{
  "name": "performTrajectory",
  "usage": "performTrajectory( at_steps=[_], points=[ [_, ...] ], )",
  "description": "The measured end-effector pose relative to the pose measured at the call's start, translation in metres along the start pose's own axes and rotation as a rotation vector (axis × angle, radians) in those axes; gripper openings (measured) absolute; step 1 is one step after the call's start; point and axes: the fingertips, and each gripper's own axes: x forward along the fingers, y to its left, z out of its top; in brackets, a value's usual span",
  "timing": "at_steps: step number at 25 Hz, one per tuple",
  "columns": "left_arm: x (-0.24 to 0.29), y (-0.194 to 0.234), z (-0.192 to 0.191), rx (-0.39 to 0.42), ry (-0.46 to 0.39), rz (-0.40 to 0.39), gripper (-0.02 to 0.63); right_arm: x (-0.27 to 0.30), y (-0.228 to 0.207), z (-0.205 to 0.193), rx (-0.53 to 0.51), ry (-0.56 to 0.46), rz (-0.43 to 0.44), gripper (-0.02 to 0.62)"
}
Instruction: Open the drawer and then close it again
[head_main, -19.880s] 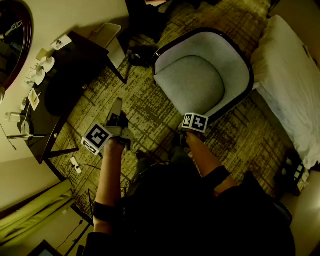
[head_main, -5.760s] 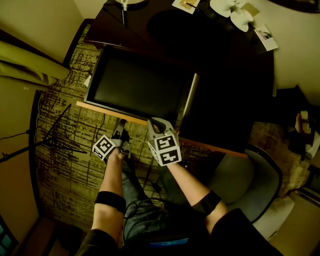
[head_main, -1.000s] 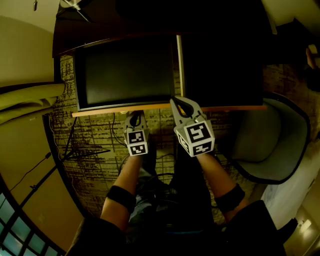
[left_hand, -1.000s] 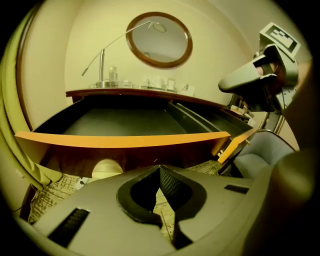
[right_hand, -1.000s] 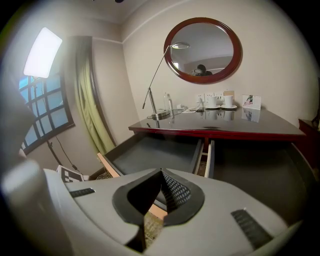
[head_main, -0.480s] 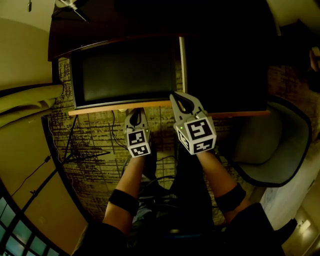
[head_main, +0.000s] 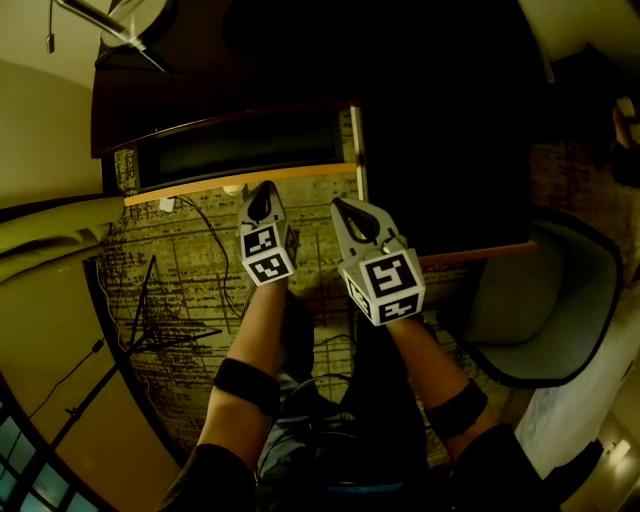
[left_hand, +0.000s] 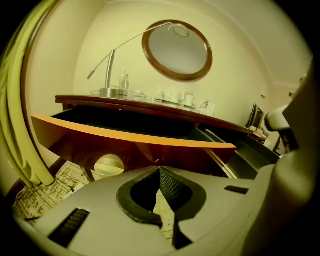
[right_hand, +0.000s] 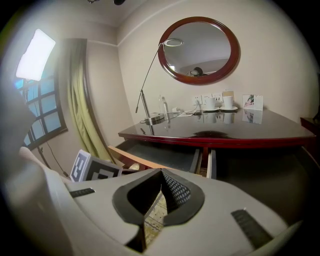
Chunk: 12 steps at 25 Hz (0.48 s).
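1. Your two forearms reach forward side by side. Each hand is wrapped round its gripper, and both noses tilt down toward the desk (head_main: 300, 60).
2. Your left gripper (head_main: 263, 192) (left_hand: 160, 170) has its jaws pressed together, with nothing caught between them.
3. Your right gripper (head_main: 340, 208) (right_hand: 161, 172) is likewise closed and empty. It sits just beside the left one, a little nearer to you.
4. The drawer (head_main: 240, 150) (left_hand: 75, 142) (right_hand: 160, 155) stands partway out of the desk's left half. Its long axis runs left to right along the desk's front edge. Its front panel faces you and its dark inside is open to the top.
5. Your left gripper's tip is right at the drawer front, below the orange top edge and to the right of the round knob (left_hand: 109, 165). You cannot tell from any view whether it touches the wood.
6. Your right gripper's tip is near the drawer's right end but clear of it.
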Motion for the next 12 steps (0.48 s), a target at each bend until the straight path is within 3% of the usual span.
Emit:
performTrajectory(
  at_steps=[12],
  points=[
    [0.066, 0.01, 0.055, 0.05, -0.063, 0.007, 0.002, 0.011, -0.028, 0.008, 0.006, -0.02, -0.033, 0.0]
  ],
)
